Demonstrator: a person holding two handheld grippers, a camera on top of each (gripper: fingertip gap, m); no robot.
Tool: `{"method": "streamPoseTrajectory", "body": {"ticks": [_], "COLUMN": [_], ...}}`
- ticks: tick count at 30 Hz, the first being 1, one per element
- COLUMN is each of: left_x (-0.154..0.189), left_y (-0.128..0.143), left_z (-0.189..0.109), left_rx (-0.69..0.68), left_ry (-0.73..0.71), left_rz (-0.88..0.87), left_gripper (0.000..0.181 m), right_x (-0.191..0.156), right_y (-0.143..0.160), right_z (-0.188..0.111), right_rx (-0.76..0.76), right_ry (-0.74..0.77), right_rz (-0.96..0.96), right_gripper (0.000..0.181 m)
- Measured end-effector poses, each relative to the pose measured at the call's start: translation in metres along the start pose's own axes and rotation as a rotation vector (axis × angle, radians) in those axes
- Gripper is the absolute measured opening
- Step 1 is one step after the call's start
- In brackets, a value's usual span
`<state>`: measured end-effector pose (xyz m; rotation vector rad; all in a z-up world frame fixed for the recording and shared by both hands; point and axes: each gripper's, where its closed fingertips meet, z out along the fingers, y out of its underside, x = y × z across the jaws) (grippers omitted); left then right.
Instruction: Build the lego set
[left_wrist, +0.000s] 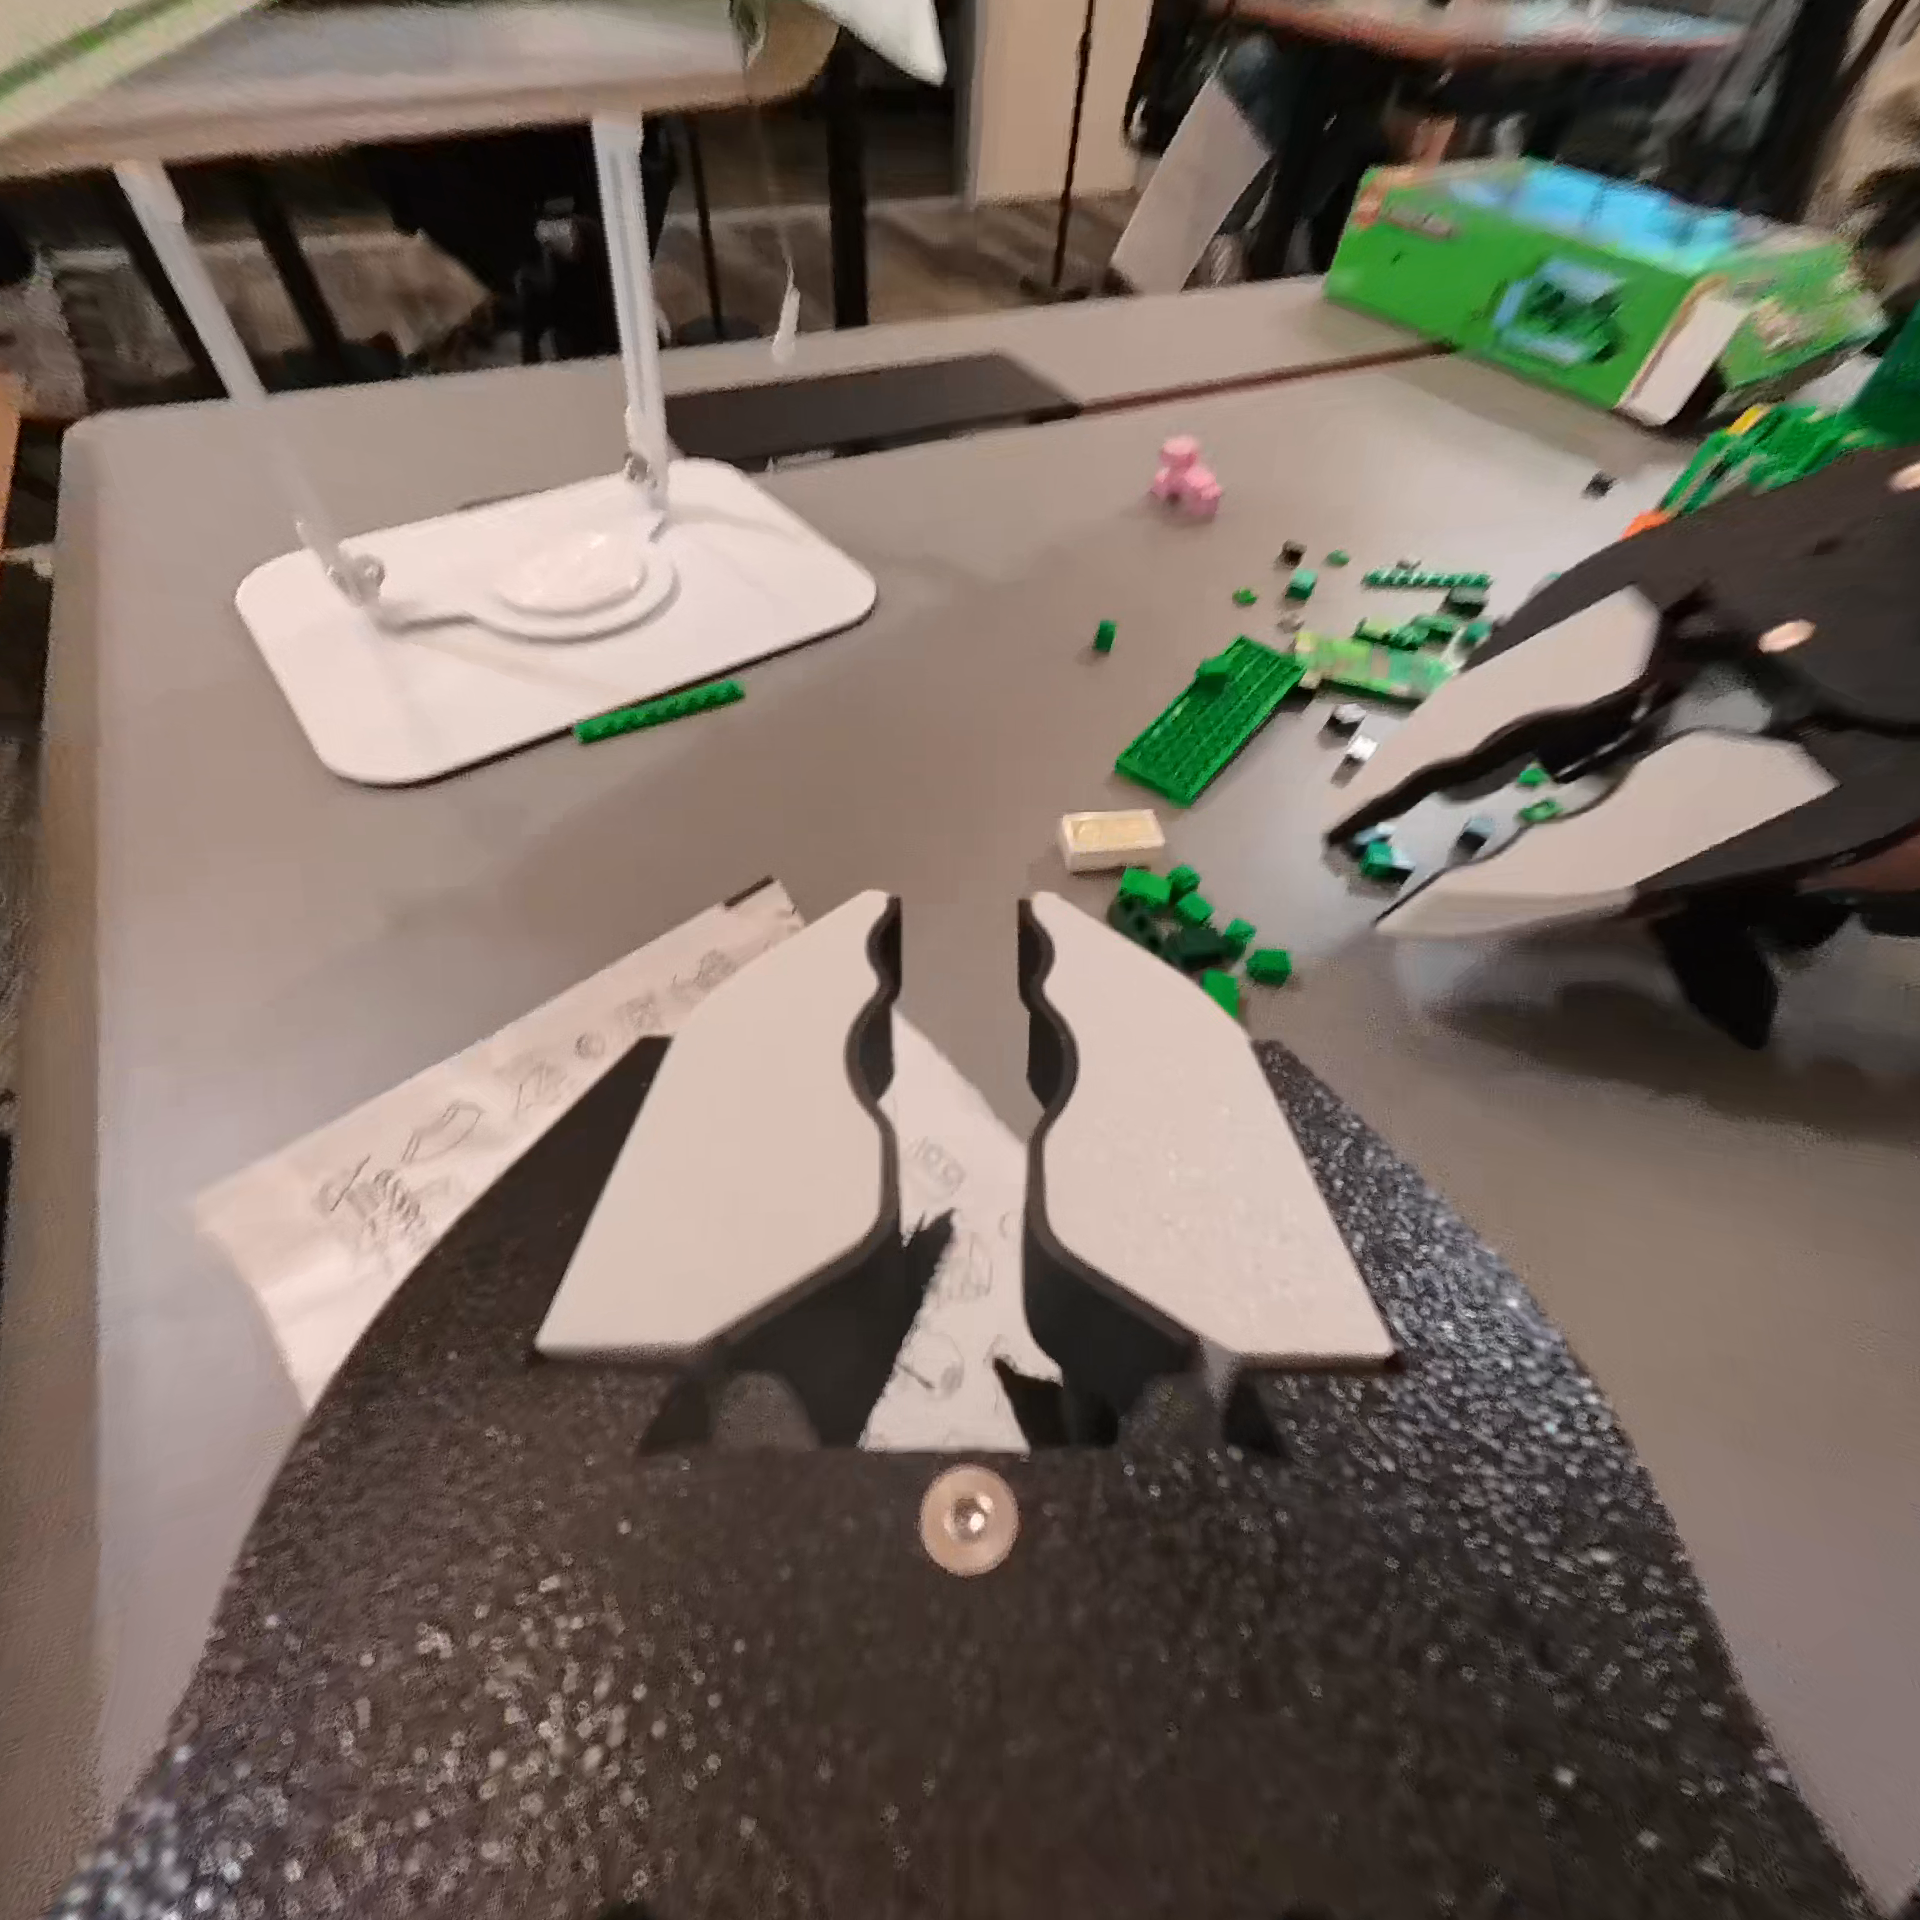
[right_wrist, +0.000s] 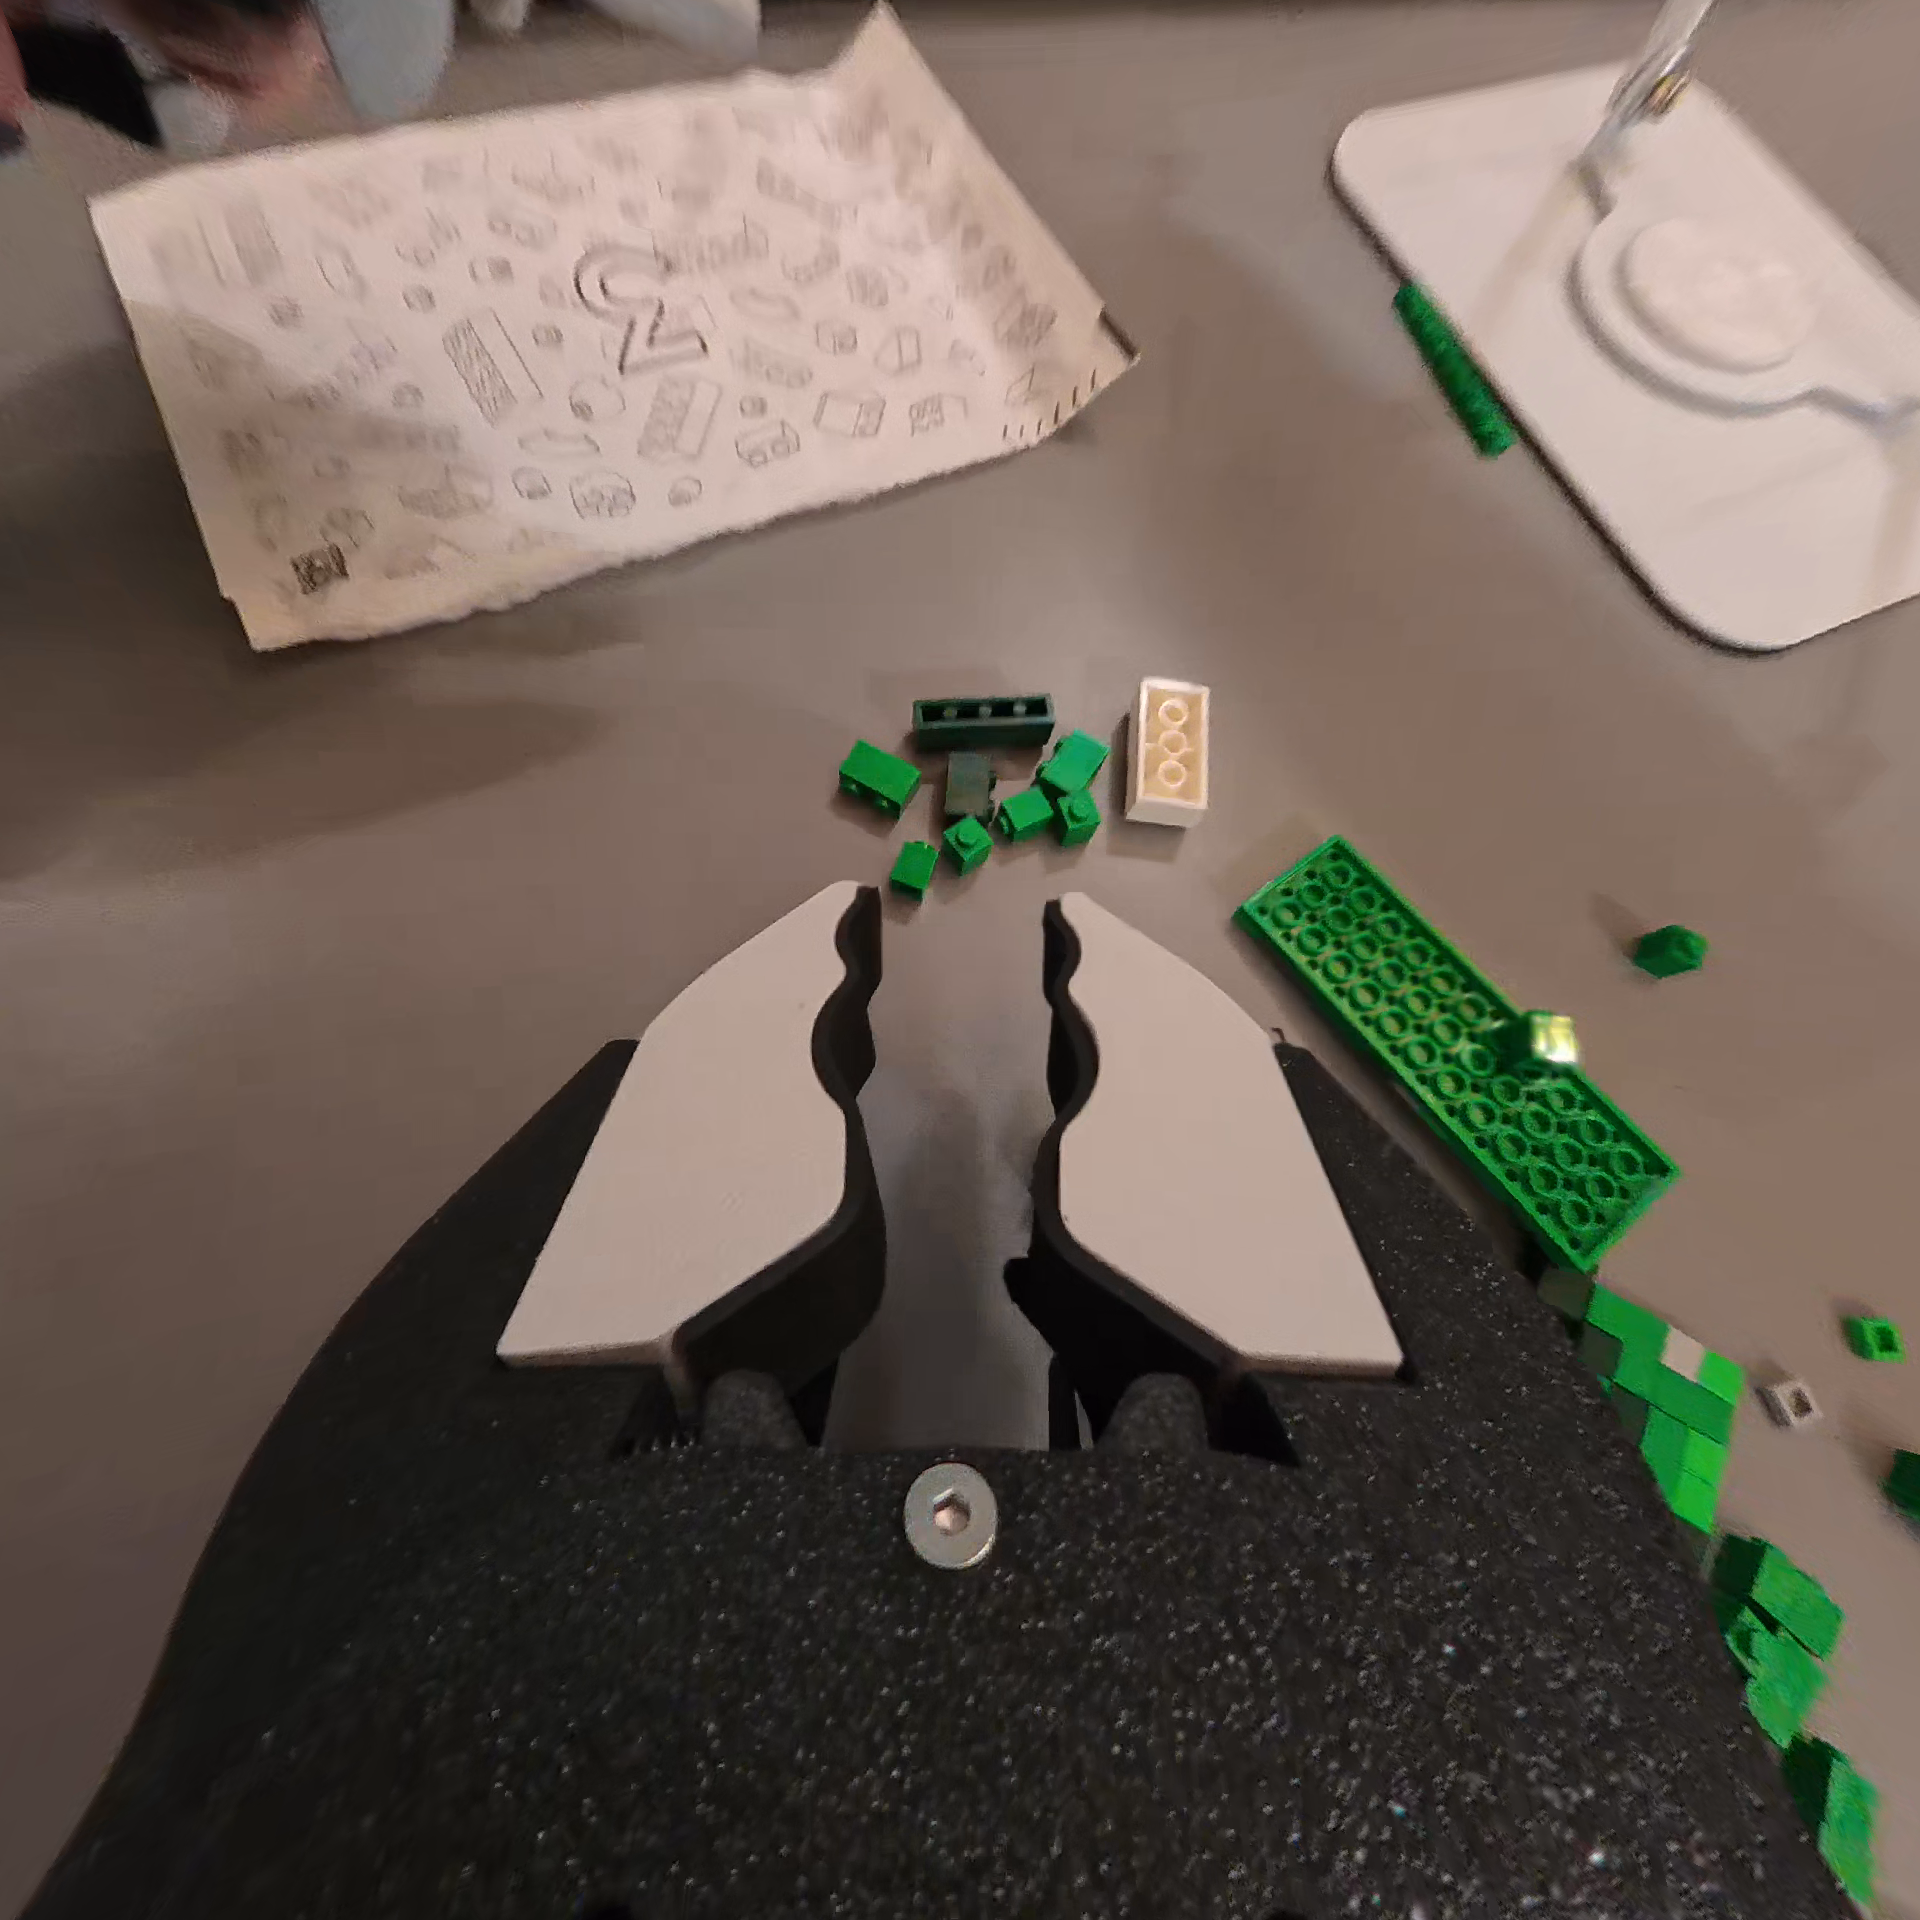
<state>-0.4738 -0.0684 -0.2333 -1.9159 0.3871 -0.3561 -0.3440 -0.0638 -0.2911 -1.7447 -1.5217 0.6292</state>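
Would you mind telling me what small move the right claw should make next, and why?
Probably ease the right claw forward and down onto the small green bricks just past its tips. It is open and empty, they lie loose on the table, and the left claw hangs open over the paper bag.

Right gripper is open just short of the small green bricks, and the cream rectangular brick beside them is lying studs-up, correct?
Not quite: the cream rectangular brick lies with its hollow underside up, tubes showing, as the right wrist view shows. The right gripper is open just short of the small green bricks.
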Motion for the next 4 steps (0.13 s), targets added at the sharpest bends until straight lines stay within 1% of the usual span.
{"method": "streamPoseTrajectory", "body": {"ticks": [2,4], "left_x": [-0.003,-0.001], "left_y": [0.012,0.030], "left_z": [-0.001,-0.001], "left_rx": [-0.093,-0.230], "left_ry": [-0.016,-0.015], "left_rz": [-0.017,-0.025], "left_gripper": [0.029,0.034], "right_x": [-0.003,-0.009], "right_y": [-0.008,-0.015], "right_z": [-0.006,-0.009], "right_rx": [0.095,0.166], "right_ry": [0.011,0.027], "right_rz": [-0.026,-0.063], "right_gripper": [0.030,0.030]}}
